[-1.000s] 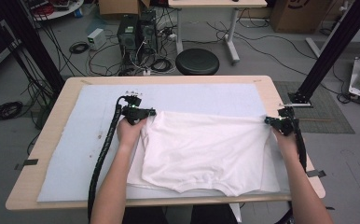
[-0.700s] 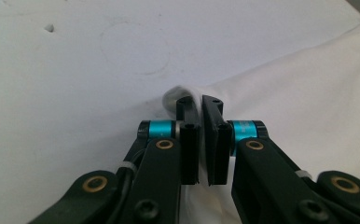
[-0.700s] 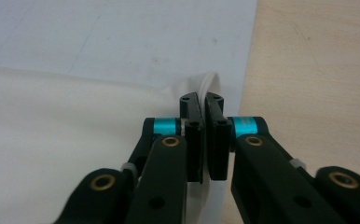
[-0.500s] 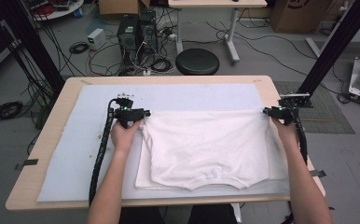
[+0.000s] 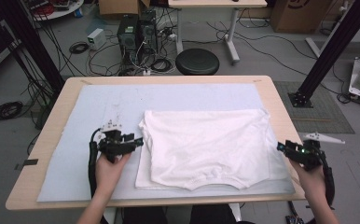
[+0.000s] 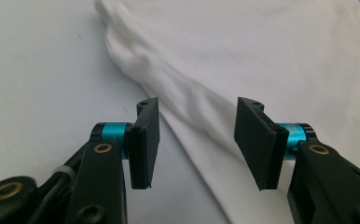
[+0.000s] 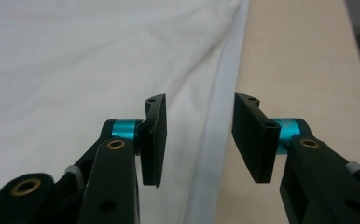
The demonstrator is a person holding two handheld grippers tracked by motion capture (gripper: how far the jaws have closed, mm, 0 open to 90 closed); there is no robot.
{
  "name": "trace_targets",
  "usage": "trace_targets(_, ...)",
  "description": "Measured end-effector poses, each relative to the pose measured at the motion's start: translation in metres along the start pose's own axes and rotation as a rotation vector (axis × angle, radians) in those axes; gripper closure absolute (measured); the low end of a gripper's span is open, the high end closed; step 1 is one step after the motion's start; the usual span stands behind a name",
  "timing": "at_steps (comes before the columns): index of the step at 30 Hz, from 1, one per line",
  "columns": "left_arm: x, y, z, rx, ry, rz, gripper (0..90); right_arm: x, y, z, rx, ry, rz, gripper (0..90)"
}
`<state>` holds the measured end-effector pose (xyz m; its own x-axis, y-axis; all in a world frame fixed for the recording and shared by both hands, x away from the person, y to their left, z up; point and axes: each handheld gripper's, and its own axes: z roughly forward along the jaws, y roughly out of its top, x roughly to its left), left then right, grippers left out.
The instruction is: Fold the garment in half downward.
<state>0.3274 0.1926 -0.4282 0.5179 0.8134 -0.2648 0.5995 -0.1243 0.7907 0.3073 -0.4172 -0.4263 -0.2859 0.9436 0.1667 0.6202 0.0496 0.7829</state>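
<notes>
A light wooden table (image 5: 280, 116) carries a pale blue-grey mat (image 5: 99, 112) that covers most of its top. The near edge of the table hides the person's body, so just the forearms and hands come into the high view. On the mat lies a white cloth garment, folded flat (image 5: 206, 144), right of centre; its right edge reaches the mat's right border. Which kind of garment it is cannot be made out with certainty, and any layers under the top fold are hidden.

The left gripper (image 5: 138, 140) sits just beside the garment's left edge, over bare mat, jaws apart and holding nothing. In the left gripper view the rumpled cloth edge (image 6: 178, 93) runs between the spread jaws.

The right gripper (image 5: 280, 147) is at the garment's right side near the table edge, jaws likewise apart and empty.
</notes>
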Motion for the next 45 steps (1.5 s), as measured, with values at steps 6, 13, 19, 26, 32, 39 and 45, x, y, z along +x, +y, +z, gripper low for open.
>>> trace_targets(6, -0.028, -0.039, -0.013, 0.086, -0.037, -0.032, 50.5, 0.012, -0.045, -0.029, 0.033, 0.030, -0.003, 61.7)
trace_targets(13, -0.045, -0.053, -0.017, 0.111, -0.040, 0.000, 63.7, 0.026, -0.064, -0.033, 0.067, 0.002, -0.087, 77.7)
trace_targets(19, -0.042, -0.057, -0.019, 0.134, -0.095, -0.008, 87.8, 0.025, -0.068, -0.042, 0.071, 0.032, -0.094, 88.5)
trace_targets(26, -0.037, -0.064, -0.032, 0.126, -0.129, -0.034, 88.2, 0.014, -0.080, -0.062, 0.055, 0.075, -0.038, 88.8)
trace_targets(32, -0.042, -0.069, -0.041, 0.129, -0.141, -0.018, 88.2, 0.018, -0.088, -0.075, 0.054, 0.087, -0.045, 88.8)
trace_targets(39, -0.044, -0.067, -0.045, 0.078, -0.134, 0.014, 71.9, 0.020, -0.091, -0.085, -0.008, 0.080, -0.070, 70.5)
trace_targets(45, -0.039, -0.047, -0.047, -0.009, -0.106, 0.036, 49.3, 0.015, -0.072, -0.092, -0.088, 0.057, -0.047, 50.2)
